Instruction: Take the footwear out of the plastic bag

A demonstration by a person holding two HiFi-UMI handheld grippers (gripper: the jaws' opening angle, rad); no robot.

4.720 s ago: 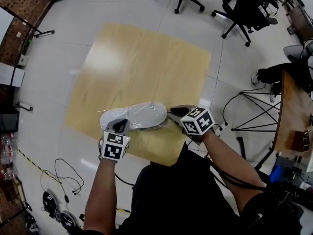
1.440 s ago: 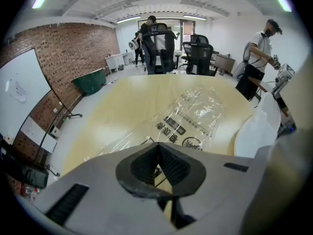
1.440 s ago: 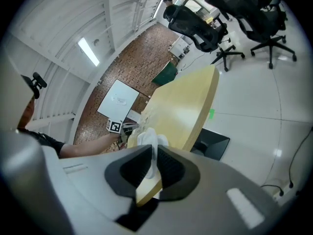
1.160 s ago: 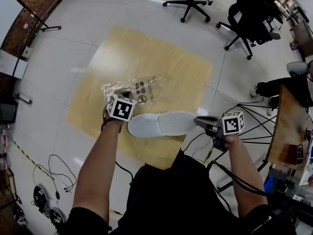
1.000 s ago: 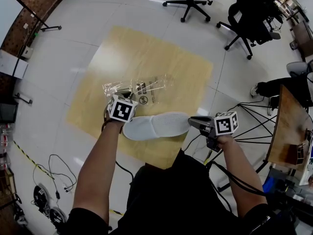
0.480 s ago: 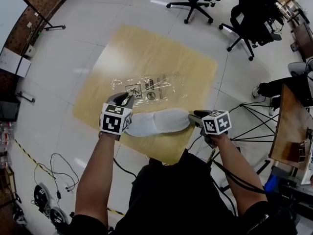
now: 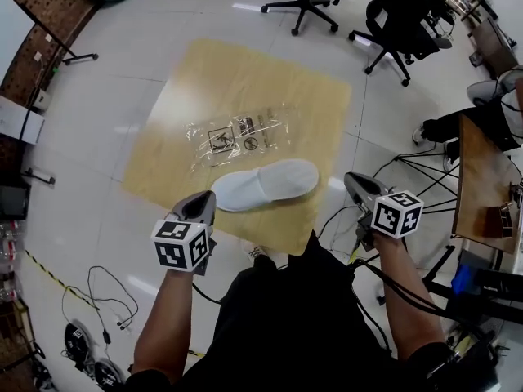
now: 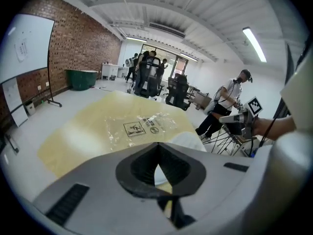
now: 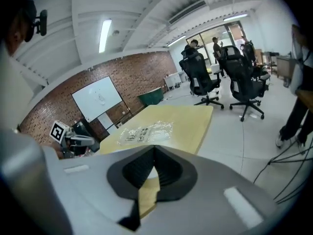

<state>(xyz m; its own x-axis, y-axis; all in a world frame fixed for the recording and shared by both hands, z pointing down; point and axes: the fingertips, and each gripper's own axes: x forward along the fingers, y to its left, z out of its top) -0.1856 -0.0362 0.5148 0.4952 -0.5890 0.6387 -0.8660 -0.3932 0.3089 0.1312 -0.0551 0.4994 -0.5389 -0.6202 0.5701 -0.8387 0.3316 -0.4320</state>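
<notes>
A white slipper (image 7: 265, 184) lies bare on the pale wooden mat (image 7: 302, 88), near its front edge. The empty clear plastic bag (image 7: 237, 137) with black print lies flat just beyond it. My left gripper (image 7: 206, 198) hovers shut and empty to the slipper's near left. In the left gripper view a sliver of the slipper (image 8: 190, 140) shows past the shut gripper (image 8: 156, 145), with the bag (image 8: 144, 125) farther off. My right gripper (image 7: 353, 178) is off the mat to the slipper's right; its jaws have just been closing with nothing between them. The right gripper view shows the bag (image 9: 146, 130) beyond that gripper (image 9: 154, 147).
Office chairs (image 7: 392, 23) stand on the tiled floor behind the mat. A wire-legged stand (image 7: 425, 170) and cables (image 7: 98, 300) lie at the right and near left. A wooden table (image 7: 486, 186) is at the far right. People stand in the background (image 8: 230, 106).
Both grippers have pulled back toward me and up, away from the slipper. The slipper now lies let go on the mat, with the bag flat beyond it.
</notes>
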